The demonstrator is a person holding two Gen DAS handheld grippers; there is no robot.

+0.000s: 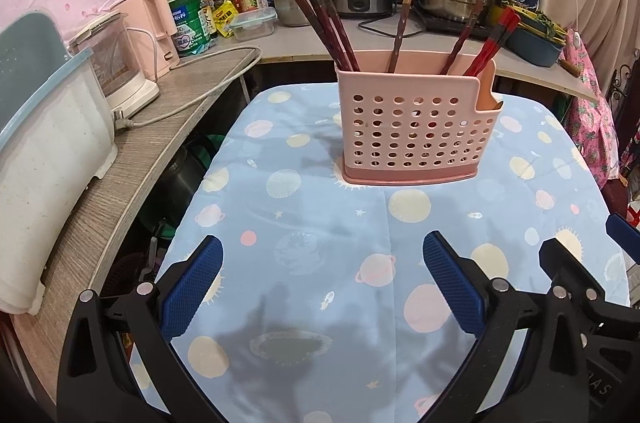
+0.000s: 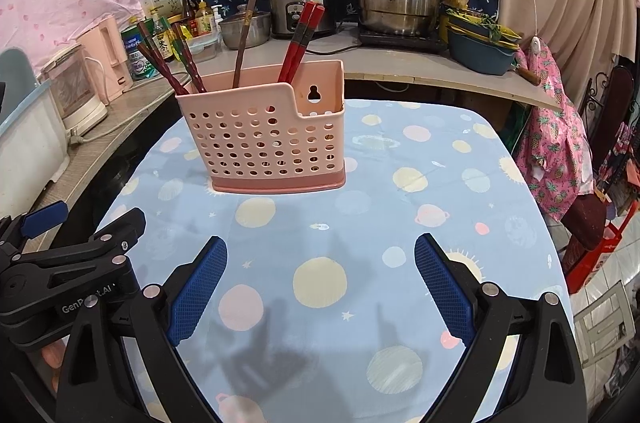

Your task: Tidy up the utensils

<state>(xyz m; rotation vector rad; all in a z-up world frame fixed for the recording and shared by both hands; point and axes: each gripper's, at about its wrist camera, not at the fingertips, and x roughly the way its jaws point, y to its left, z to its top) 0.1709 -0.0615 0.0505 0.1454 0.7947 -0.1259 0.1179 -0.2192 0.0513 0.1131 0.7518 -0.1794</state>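
Left gripper (image 1: 322,255): fingers (image 1: 194,287) standing wide apart, holding nothing and touching nothing, hovering above the blue planet-print cloth (image 1: 320,303) covering the bench.

Right gripper (image 2: 320,255): fingers (image 2: 440,287) likewise spreading wide and gripping nothing; the left gripper's black body is showing just beside its left finger.

Open room: bare cloth is lying between and ahead of both pairs of fingers, up to the holder. To the left of the left fingers the cloth edge is dropping off beside a grey wood-grain counter (image 1: 120,159) carrying a white bin (image 1: 48,151) and a small appliance (image 1: 120,63). To the right of the right fingers the cloth edge is falling toward the floor and pink fabric (image 2: 560,151).

Utensil holder (image 1: 412,131): pink perforated plastic with a darker pink base, standing upright on the cloth ahead of both grippers, well apart from the fingers, slightly right of the left gripper's midline and left of the right gripper's. Chopsticks (image 1: 320,19) are standing inside it, leaning outward: dark brown ones at its left and middle, a red-and-black pair (image 2: 300,39) toward its right. Its lower right-hand section is showing a keyhole slot (image 2: 315,93).
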